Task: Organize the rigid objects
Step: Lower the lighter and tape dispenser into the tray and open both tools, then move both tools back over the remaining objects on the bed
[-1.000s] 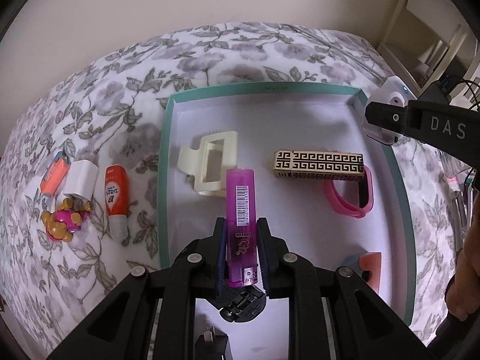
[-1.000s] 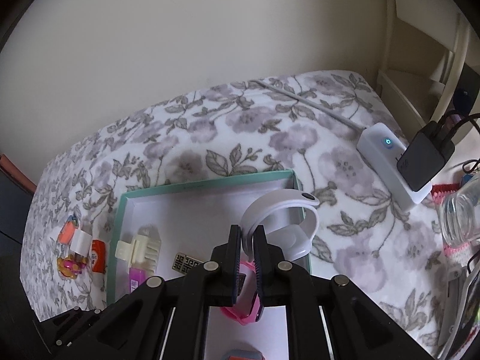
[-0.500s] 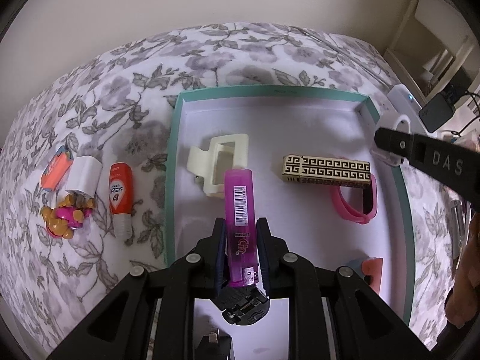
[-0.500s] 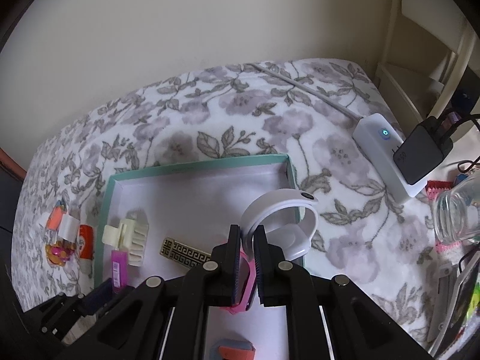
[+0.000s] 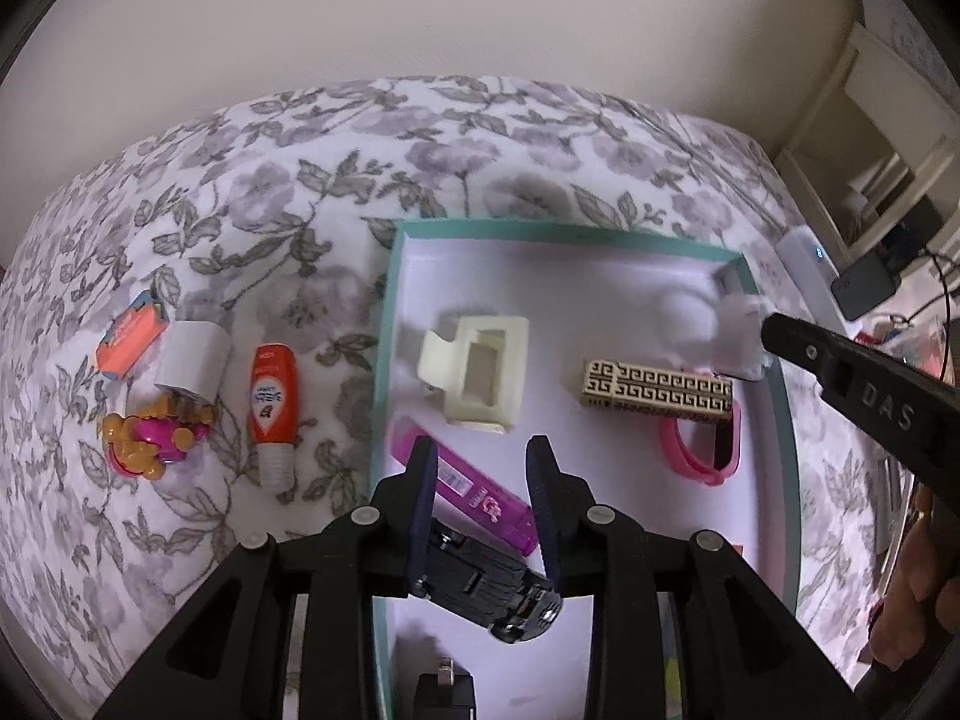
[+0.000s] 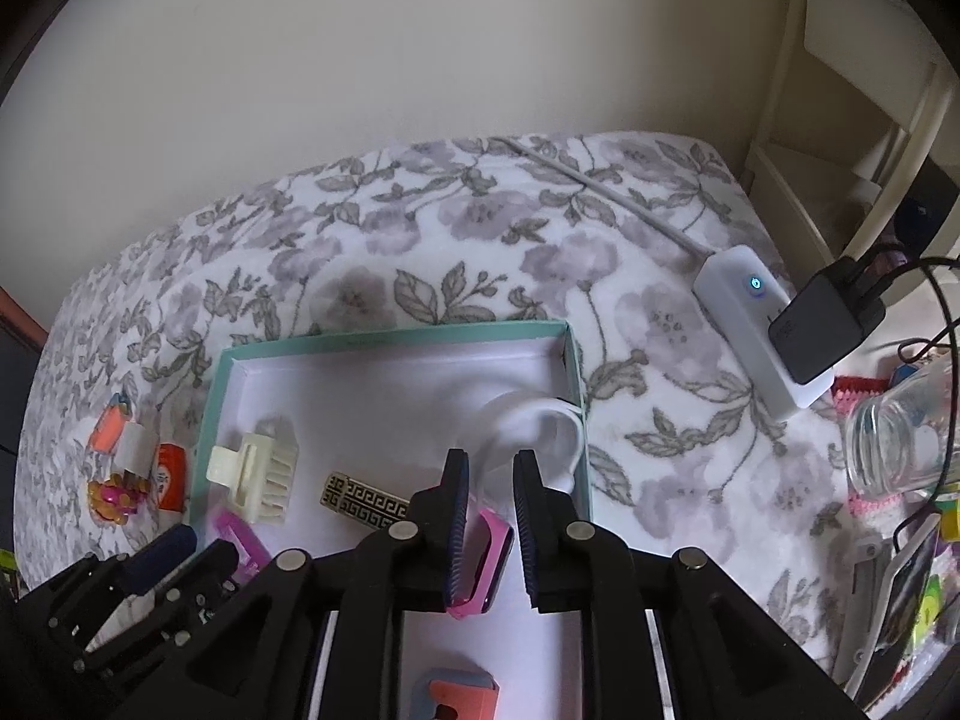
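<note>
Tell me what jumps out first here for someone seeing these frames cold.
The teal-rimmed tray on the floral bedspread, holding a purple lighter lying loose under the left gripper, whose jaws stand apart. Further back sit a cream hair claw, a gold key-pattern bar and a pink band. In the far right corner a blurred white band lies just ahead of the open right gripper.

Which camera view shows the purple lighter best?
The left wrist view: the purple lighter lies in the tray, mostly visible between the open fingers. The right wrist view shows only part of it.
</note>
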Tool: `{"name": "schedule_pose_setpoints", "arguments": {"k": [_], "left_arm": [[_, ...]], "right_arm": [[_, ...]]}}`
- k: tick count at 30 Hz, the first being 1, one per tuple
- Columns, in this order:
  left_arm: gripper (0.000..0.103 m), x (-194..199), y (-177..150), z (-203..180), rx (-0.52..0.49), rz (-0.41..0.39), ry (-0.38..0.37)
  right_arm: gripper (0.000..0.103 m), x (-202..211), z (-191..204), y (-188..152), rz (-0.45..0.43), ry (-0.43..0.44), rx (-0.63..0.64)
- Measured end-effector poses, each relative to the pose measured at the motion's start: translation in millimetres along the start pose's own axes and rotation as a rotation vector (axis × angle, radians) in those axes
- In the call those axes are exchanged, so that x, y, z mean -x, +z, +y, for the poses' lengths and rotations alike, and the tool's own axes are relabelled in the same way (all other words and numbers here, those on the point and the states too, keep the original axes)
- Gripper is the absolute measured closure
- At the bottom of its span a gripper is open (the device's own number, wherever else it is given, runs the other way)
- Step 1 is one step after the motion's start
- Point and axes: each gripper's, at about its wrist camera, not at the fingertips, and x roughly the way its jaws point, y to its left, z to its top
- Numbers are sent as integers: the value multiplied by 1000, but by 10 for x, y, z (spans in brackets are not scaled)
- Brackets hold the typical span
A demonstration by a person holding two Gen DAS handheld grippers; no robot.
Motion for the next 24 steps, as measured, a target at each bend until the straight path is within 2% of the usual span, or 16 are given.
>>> {"name": "schedule_pose_setpoints", "arguments": {"k": [2,3,6,9,10,11,12,14,20,22,23,24], "left_arm": [[69,19,25,60,24,-4,-1],[66,27,35,84,33,-6,-1],[65,54,67,168,63,-14,0],[64,80,104,263,96,-23,6],[63,90,116,301,109,-27,12],[55,101,126,343,123,-32,18],[41,108,133,374,133,-35,22],[31,122,148,449,161,-43,32],[31,113,166,612,211,-43,77],[27,103,167,638,217,-40,91],[20,102,162,652,220,-40,98],[19,104,159,662,223,-42,104]], "right_arm": [[85,32,14,11,-8,-5,5],[82,47,20,15,-12,-8,8],[61,87,29,24,-25,-9,11],[60,114,68,33,-34,1,20],[57,115,86,33,-36,3,25],[53,116,110,33,-38,4,32],[46,115,133,32,-40,4,39],[43,108,178,31,-43,3,54],[30,77,268,21,-49,9,75],[26,66,296,15,-54,7,83],[25,55,312,14,-54,6,87],[23,43,326,11,-53,9,88]]}}
